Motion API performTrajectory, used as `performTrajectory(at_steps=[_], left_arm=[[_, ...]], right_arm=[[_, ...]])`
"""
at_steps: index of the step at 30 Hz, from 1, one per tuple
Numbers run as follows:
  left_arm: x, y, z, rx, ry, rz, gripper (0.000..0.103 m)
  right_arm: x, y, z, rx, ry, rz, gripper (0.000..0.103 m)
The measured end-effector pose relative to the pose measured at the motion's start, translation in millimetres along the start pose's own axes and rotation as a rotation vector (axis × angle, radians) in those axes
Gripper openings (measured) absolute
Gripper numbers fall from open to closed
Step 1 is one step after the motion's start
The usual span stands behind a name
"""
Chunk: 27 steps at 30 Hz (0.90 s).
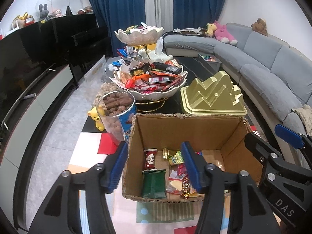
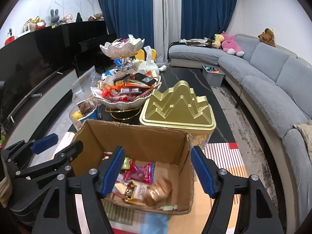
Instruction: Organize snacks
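Left wrist view: left claw (image 1: 155, 167) gaping over cardboard box (image 1: 187, 124), nothing between pads; green packet (image 1: 154, 183) on box floor beneath. Right claw (image 2: 158, 171) also spread, empty, above same box, wrapped bun (image 2: 159, 192) below. Snacks partly hidden behind fingers. Gold tin (image 2: 175, 105) behind box. Tiered snack bowl (image 1: 156, 95) beyond box; labels unreadable.
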<state>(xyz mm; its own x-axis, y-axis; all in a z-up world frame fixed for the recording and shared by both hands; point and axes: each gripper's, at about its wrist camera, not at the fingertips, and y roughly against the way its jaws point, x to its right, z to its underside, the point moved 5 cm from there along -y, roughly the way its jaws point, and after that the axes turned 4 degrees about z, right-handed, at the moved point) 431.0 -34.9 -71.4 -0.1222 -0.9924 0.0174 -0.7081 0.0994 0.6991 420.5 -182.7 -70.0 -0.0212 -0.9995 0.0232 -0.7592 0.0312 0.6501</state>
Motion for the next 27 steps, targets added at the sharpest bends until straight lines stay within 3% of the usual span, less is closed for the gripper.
performTrajectory(at_steps=[10, 27], left_arm=[[-7, 22, 2, 0.024, 0.023, -0.026, 0.071], [-9, 72, 12, 0.072, 0.03, -0.048, 0.082]], right_arm=[[4, 21, 2, 0.019, -0.009, 0.027, 0.079], [11, 72, 9, 0.062, -0.021, 0.047, 0.083]])
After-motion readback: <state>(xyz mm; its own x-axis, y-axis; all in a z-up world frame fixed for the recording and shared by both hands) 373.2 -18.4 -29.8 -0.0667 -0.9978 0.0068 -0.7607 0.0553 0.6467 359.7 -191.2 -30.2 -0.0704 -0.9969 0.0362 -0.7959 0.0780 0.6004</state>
